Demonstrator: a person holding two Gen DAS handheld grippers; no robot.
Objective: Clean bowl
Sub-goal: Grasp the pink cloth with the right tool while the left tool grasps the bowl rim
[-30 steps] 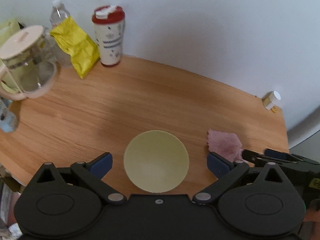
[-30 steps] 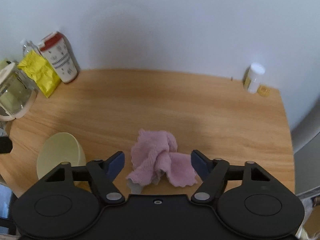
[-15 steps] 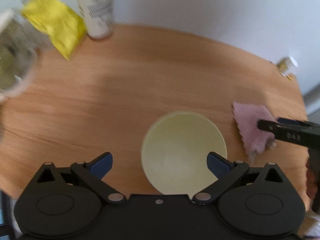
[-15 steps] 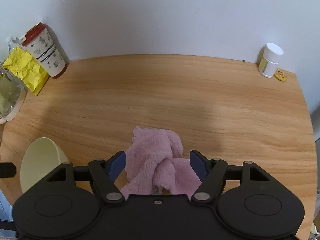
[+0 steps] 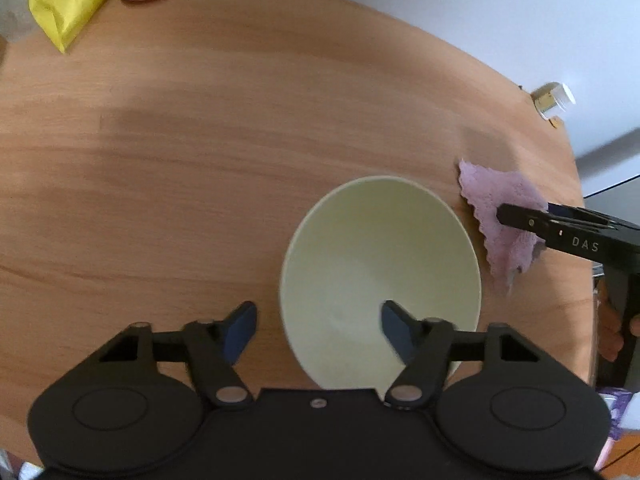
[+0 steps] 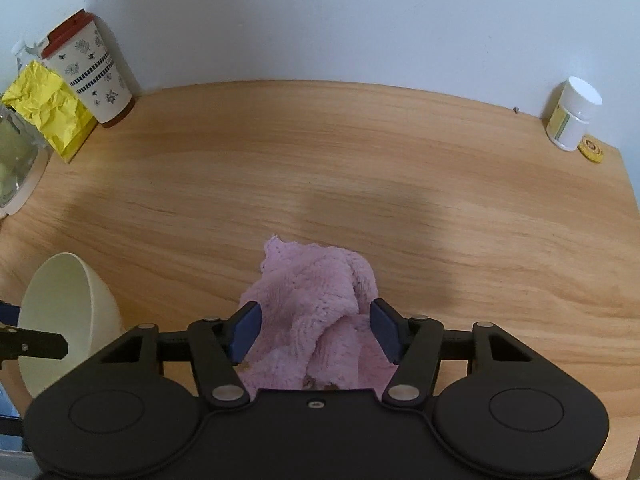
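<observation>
A pale yellow-green bowl point(image 5: 380, 264) sits on the wooden table; it also shows at the lower left of the right wrist view point(image 6: 60, 312). My left gripper point(image 5: 318, 330) is open, its fingers straddling the bowl's left rim, one inside and one outside. A pink cloth point(image 6: 316, 312) lies crumpled on the table right of the bowl and shows in the left wrist view point(image 5: 500, 216). My right gripper point(image 6: 314, 330) is partly closed around the cloth, both pads against its sides.
At the back left stand a red-lidded tumbler point(image 6: 88, 68), a yellow bag point(image 6: 48, 108) and a glass jar point(image 6: 16, 160). A white pill bottle point(image 6: 572, 114) and a small yellow disc point(image 6: 592, 148) sit at the back right. The table's right edge point(image 6: 636, 216) is near.
My left gripper moved forward and narrowed, now straddling the bowl's rim. My right gripper lowered onto the cloth and its jaws narrowed around it.
</observation>
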